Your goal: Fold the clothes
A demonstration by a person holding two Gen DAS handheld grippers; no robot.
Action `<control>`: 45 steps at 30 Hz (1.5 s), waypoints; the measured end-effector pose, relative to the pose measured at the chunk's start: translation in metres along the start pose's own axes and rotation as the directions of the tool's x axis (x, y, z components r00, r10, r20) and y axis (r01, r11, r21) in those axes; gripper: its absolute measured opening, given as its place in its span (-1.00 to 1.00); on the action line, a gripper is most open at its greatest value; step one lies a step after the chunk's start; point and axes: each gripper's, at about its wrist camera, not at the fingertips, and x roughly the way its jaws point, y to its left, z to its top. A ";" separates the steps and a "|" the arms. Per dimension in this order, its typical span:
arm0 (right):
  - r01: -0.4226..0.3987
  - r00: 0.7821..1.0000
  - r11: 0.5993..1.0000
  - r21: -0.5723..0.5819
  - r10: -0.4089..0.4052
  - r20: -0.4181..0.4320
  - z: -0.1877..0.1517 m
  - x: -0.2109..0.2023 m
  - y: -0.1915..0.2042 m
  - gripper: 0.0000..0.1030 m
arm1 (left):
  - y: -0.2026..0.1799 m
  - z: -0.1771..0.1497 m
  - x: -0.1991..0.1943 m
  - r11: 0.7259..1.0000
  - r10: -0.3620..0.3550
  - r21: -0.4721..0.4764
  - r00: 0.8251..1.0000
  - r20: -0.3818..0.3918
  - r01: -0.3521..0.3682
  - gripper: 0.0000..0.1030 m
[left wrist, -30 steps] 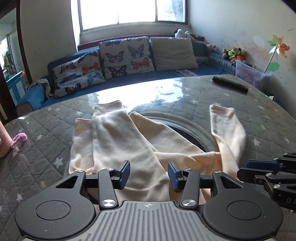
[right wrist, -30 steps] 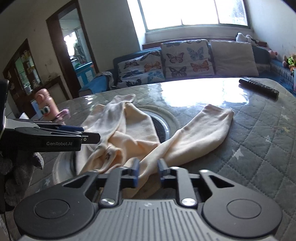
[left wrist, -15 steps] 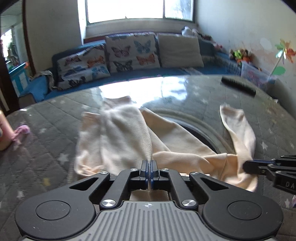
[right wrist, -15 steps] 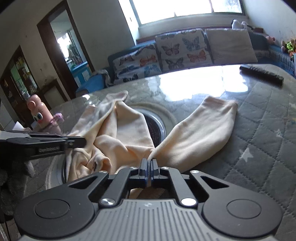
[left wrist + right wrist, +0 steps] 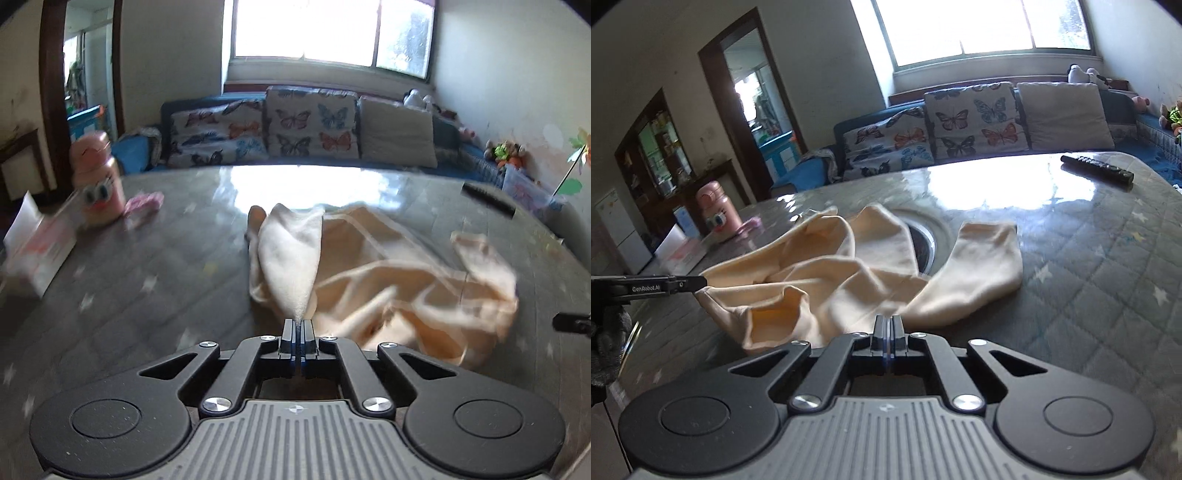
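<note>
Left wrist view: left gripper [image 5: 297, 326], jaws together, pinches the near edge of the cream garment [image 5: 388, 280], cloth rising ahead of the tips. Right gripper [image 5: 888, 325] is likewise clamped on the same garment's hem, which stretches leftward between the two grips. Beyond, its legs lie crumpled on the quilted table [image 5: 1108, 280], running away toward the remote control [image 5: 1097, 170].

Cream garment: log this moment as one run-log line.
left gripper shut on cream garment | right gripper shut on it | near edge lifted | far end on quilted table
</note>
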 end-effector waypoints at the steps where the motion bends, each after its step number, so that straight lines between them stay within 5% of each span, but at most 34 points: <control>1: 0.003 1.000 1.000 -0.007 -0.004 -0.011 -0.003 -0.001 0.001 -0.98 | 0.003 -0.007 -0.001 1.000 0.009 -0.004 1.000 -0.016 -0.009 -0.96; 5: 0.048 0.998 0.998 -0.043 -0.050 -0.043 -0.009 -0.003 0.001 -0.91 | 0.017 -0.021 0.002 0.999 0.028 -0.034 0.997 -0.070 -0.030 -0.96; 14: 0.109 0.994 0.991 -0.071 -0.110 -0.003 0.031 0.015 -0.012 -0.71 | 0.032 -0.021 -0.003 0.997 0.067 -0.043 0.997 -0.042 -0.069 -0.89; 16: 0.120 0.993 0.989 -0.082 -0.120 0.003 0.042 0.024 -0.015 -0.63 | 0.032 -0.018 -0.001 0.996 0.074 -0.040 0.997 -0.037 -0.075 -0.73; 18: 0.128 0.992 0.987 -0.096 -0.128 0.004 0.052 0.037 -0.018 -0.63 | 0.031 -0.013 0.001 0.995 0.088 -0.034 0.996 -0.029 -0.089 -0.32; 25: 0.151 0.987 0.981 -0.121 -0.157 -0.043 0.079 0.088 -0.030 -0.46 | 0.026 0.010 0.014 0.995 0.093 -0.021 0.996 0.008 -0.093 -0.08; 41: 0.209 0.966 0.967 -0.148 -0.228 -0.122 0.094 0.185 -0.047 -0.49 | 0.002 0.054 0.071 0.995 0.069 0.072 0.998 0.013 -0.069 0.02; 45: 0.256 0.955 0.943 -0.210 -0.281 -0.095 0.092 0.190 -0.044 -0.86 | -0.006 0.062 0.086 0.994 0.054 0.098 0.998 0.009 -0.055 0.02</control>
